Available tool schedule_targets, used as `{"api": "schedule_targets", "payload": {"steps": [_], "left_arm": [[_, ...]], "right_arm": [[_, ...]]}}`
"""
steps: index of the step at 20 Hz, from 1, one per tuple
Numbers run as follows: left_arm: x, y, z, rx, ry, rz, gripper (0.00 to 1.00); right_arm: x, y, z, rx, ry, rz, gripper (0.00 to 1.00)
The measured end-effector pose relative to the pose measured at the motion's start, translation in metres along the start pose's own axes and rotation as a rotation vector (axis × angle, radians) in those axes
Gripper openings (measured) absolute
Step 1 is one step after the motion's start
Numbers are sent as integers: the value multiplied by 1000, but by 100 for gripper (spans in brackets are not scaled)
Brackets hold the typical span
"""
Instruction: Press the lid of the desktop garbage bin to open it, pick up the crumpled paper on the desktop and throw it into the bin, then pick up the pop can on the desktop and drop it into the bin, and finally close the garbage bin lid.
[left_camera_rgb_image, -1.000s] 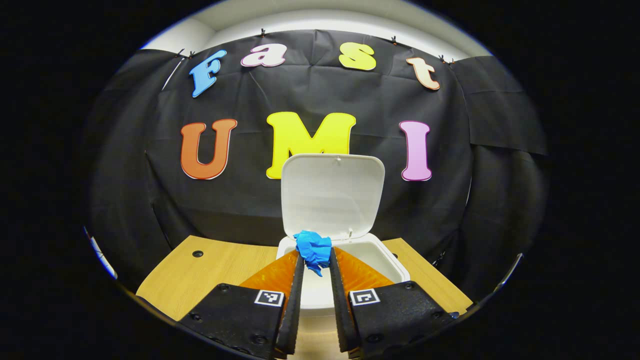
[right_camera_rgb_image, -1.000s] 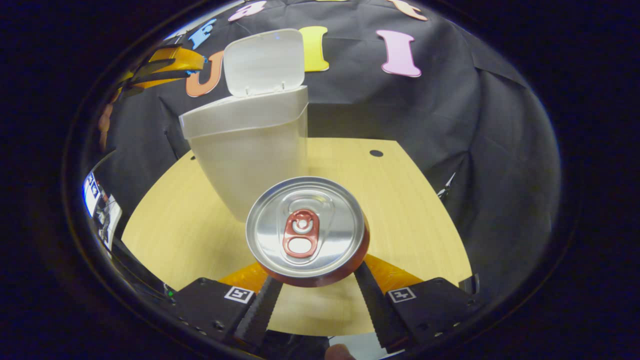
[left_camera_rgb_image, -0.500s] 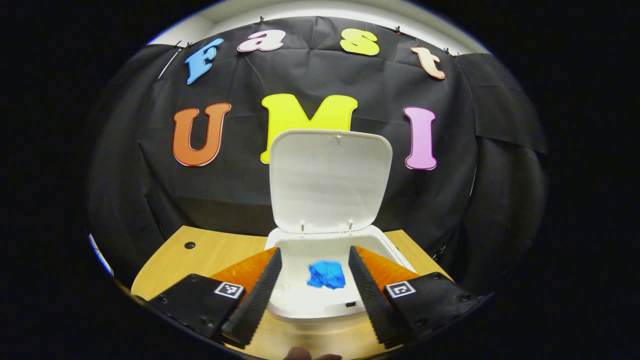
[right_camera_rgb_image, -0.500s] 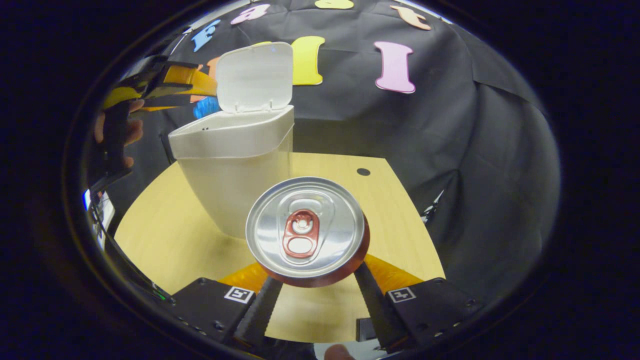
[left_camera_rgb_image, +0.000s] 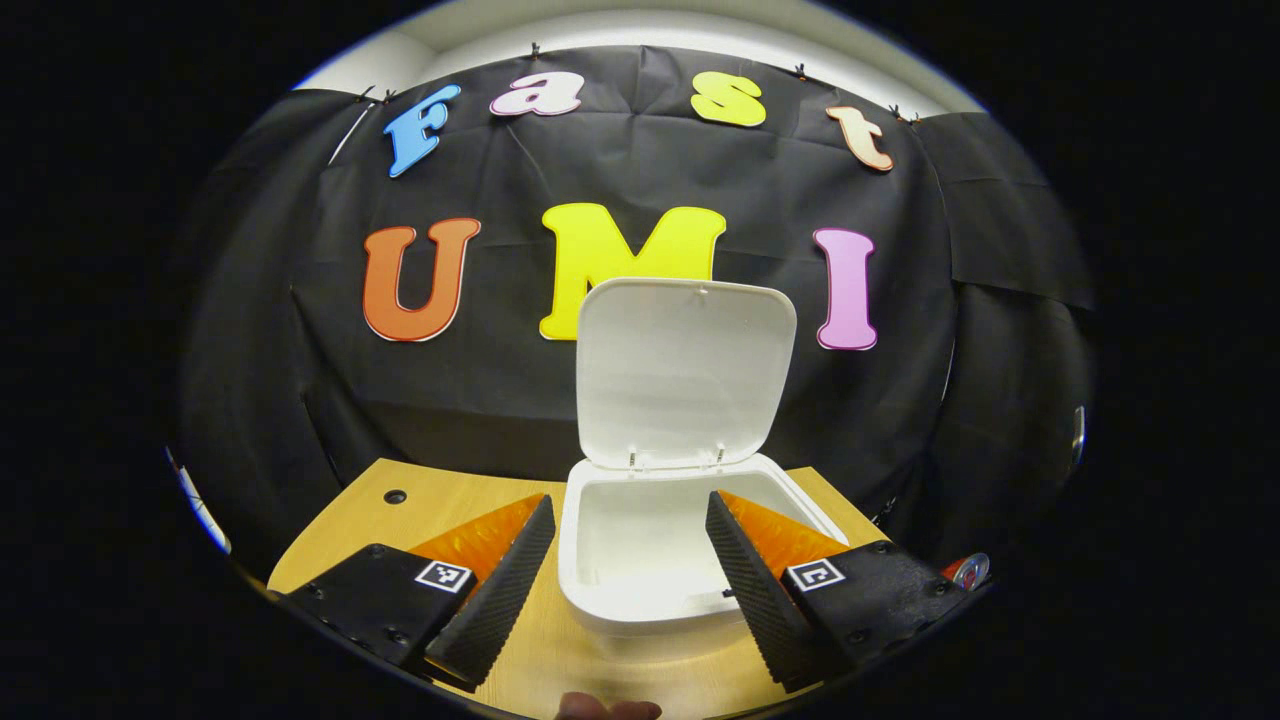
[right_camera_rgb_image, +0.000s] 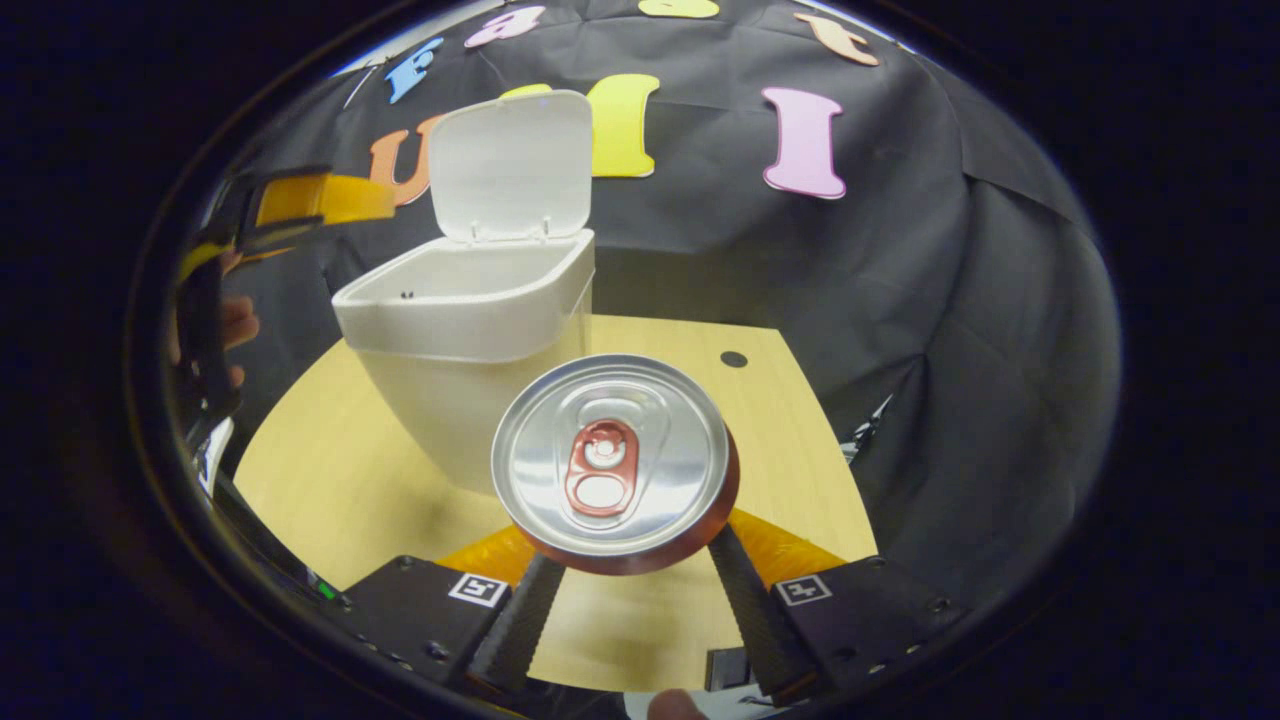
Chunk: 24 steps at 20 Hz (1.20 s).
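- My left gripper (left_camera_rgb_image: 628, 530) hangs in front of the bin (left_camera_rgb_image: 680, 545), fingers spread wide and holding nothing, the bin's open mouth showing between them.
- The bin stands on the wooden table (left_camera_rgb_image: 440, 500) with its lid (left_camera_rgb_image: 685, 370) swung up nearly upright at the back edge, hinged side down, inner face toward me.
- I cannot make out the crumpled paper inside the bin from here (the inside reads as plain white).
- My right gripper (right_camera_rgb_image: 628, 580) is clamped on the can (right_camera_rgb_image: 612, 460), one finger on each side of its body.
- The can's long axis runs straight toward the camera, so I look onto its silver top and red pull tab; which way it stands relative to the table I cannot tell.
- In the right gripper view the can sits near the bin's front wall (right_camera_rgb_image: 470, 330), below the rim, and the left gripper (right_camera_rgb_image: 300, 200) shows off to the bin's left with a hand (right_camera_rgb_image: 235, 335) behind it.
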<state>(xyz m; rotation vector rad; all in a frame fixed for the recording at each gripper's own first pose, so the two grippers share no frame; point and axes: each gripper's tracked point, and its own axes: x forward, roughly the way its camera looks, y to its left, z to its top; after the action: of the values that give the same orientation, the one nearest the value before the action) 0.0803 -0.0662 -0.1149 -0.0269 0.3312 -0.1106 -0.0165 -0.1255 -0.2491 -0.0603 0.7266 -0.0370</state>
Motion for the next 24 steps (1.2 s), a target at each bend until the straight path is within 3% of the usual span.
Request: {"api": "schedule_targets", "payload": {"steps": [8,15,24], "left_arm": [[-40,43,8,19,-75,53,98],[-73,92,6,4,-82,161,98],[-122,153,13,48,-107,299,98]], "right_arm": [[-20,29,92,-32,-72,59,81],[-28,70,174,-146,-175,104,81],[7,139,208,-177,-155,195,81]]}}
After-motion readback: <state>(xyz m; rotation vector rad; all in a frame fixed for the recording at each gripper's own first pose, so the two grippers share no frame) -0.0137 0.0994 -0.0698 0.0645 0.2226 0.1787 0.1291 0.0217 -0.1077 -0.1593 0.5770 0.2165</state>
